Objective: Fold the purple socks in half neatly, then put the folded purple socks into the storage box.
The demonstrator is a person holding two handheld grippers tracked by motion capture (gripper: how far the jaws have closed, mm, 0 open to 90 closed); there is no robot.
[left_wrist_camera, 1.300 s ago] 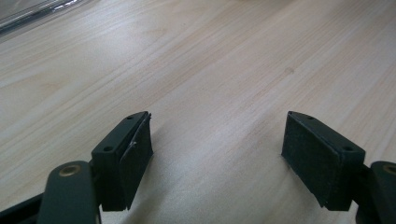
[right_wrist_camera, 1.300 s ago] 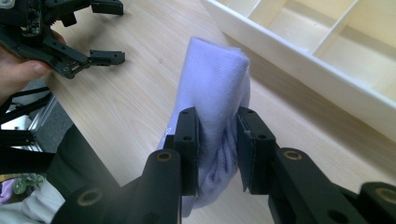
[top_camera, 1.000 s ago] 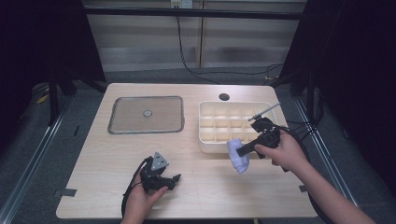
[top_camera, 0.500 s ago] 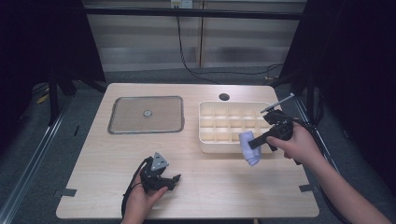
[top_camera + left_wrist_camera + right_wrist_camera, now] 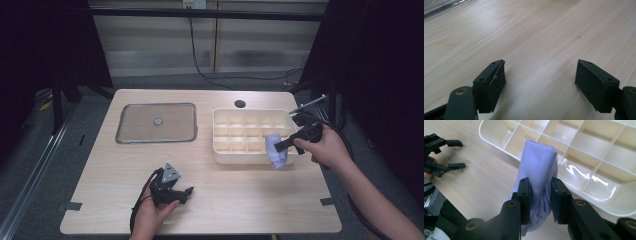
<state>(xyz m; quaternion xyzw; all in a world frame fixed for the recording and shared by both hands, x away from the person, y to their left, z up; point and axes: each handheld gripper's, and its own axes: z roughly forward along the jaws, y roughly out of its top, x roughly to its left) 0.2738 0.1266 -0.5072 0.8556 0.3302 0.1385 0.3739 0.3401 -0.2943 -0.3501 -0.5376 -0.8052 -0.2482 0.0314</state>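
Note:
A folded pale lilac cloth point(image 5: 276, 150) point(image 5: 539, 170) hangs in the air over the front right corner of the cream divided tray point(image 5: 220, 150) point(image 5: 599, 202). My right gripper point(image 5: 280, 146) point(image 5: 540, 195) is shut on the cloth, its black jaws pinching it from both sides. My left gripper point(image 5: 186, 194) point(image 5: 540, 82) rests low over the bare wooden table near the front edge, open, with nothing between its pads point(image 5: 496, 85). The right gripper view also shows the left gripper point(image 5: 456, 155) at far left.
A flat grey lid or tray point(image 5: 156, 122) with a small centre knob lies at the back left of the table. A dark round hole point(image 5: 240, 104) sits behind the divided tray. The tray's compartments look bare. Dark floor surrounds the table.
My right gripper has carried the cloth up and to the right, from the table in front of the tray to over its front right corner. The left gripper has stayed put.

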